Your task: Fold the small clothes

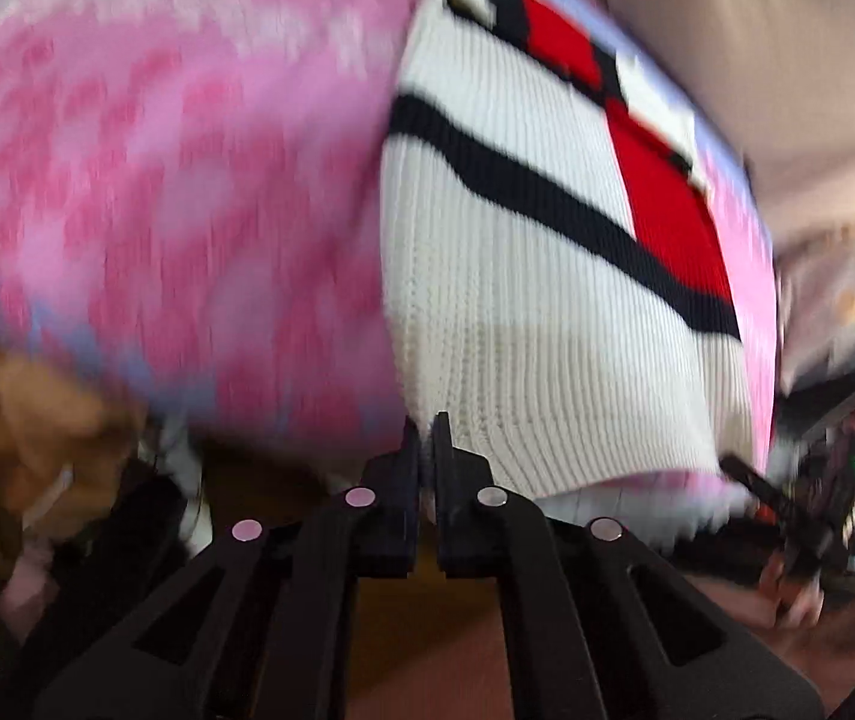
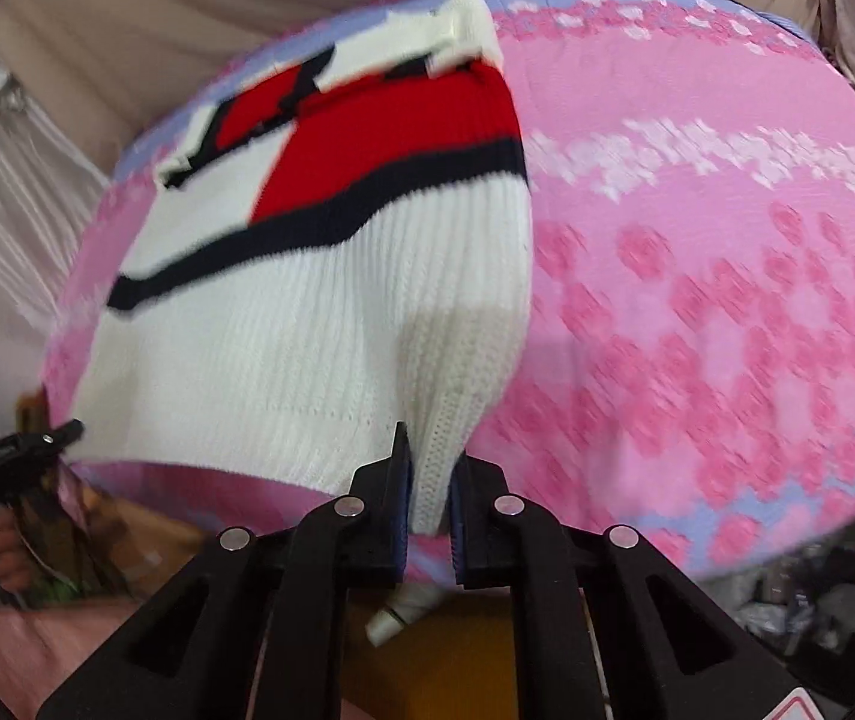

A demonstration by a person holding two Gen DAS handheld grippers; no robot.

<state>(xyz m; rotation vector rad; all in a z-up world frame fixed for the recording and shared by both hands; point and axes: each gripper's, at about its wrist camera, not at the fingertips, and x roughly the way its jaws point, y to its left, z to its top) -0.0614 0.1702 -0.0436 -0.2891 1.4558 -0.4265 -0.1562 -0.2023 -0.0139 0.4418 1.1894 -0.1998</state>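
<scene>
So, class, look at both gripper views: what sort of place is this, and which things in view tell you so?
Probably a room at home, perhaps a bedroom: a white knit sweater lies on a pink patterned cover like a bedspread, with pale curtain-like drapes behind. Clutter sits at the edges, too blurred to name.

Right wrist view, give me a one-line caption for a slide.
Right gripper pinches the hem of a white knit sweater spread on a pink patterned blanket; left gripper approaches alongside.

Pink blanket (image 1: pixel 157 180) blurred (L grip unclear).
</scene>
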